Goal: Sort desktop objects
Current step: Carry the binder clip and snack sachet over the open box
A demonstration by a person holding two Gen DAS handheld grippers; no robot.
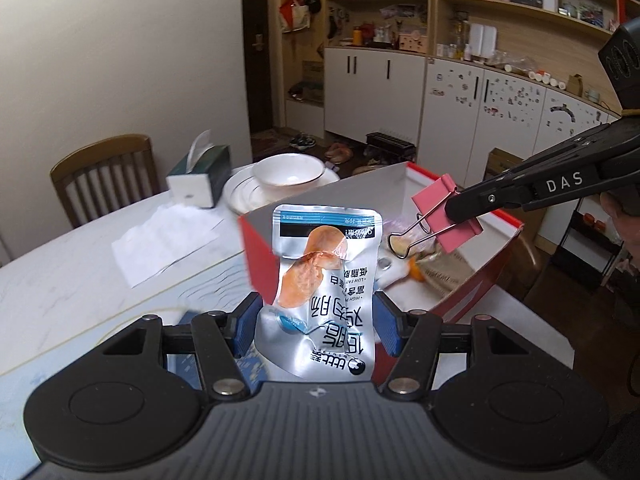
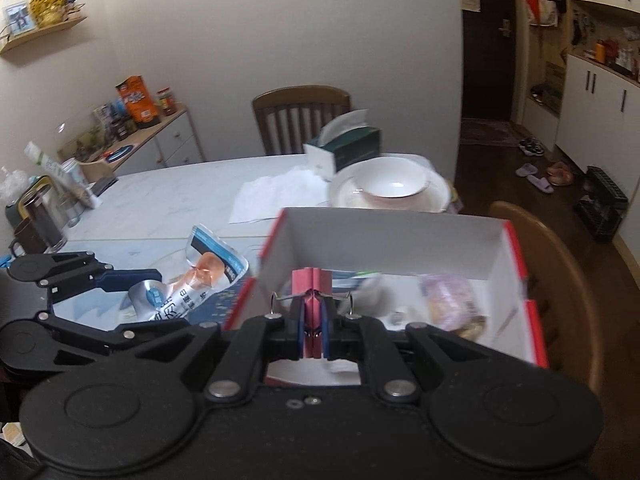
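Note:
My left gripper is shut on a crumpled silver snack pouch with an orange sausage picture, held upright just before the near wall of a red box. In the right wrist view the pouch sticks out of the left gripper, left of the red box. My right gripper is shut on a pink binder clip and hangs over the box's white inside. From the left wrist view the clip and the right gripper show above the box.
Inside the box lie a wrapped snack and small items. Behind it stand a white bowl on a plate, a green tissue box and a sheet of paper. Wooden chairs flank the table; cups stand left.

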